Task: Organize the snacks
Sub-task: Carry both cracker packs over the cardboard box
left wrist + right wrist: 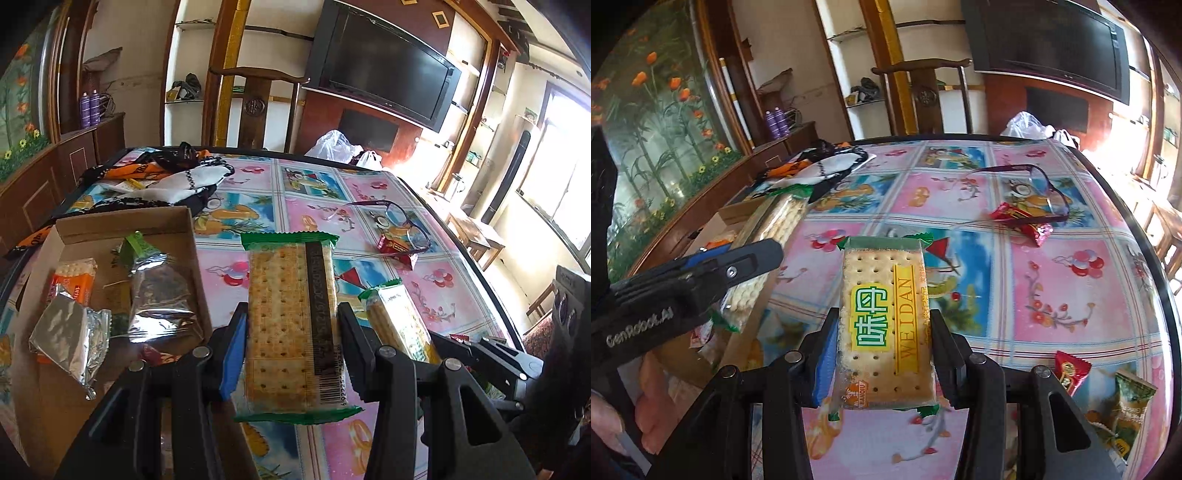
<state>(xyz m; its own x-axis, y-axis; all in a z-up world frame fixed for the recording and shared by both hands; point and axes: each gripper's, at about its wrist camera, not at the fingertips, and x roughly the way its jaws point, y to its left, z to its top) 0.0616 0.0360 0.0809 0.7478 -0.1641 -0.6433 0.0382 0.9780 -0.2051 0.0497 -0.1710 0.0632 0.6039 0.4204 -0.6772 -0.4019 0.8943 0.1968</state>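
My left tongs (291,328) clamping cracker pack (291,317), barcode up, beside cardboard box (122,225). My right tongs (884,332) gripping labelled cracker pack (886,325) above counter (1052,295).

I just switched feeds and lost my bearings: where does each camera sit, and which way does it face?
Left wrist: on the left claw, looking across the table toward the TV; it grips a cracker pack, cardboard box to its left.
Right wrist: on the right claw, same heading, gripping a Weidan cracker pack; the left claw and fingers show at left.
Shared: glasses, red candy, tablecloth.
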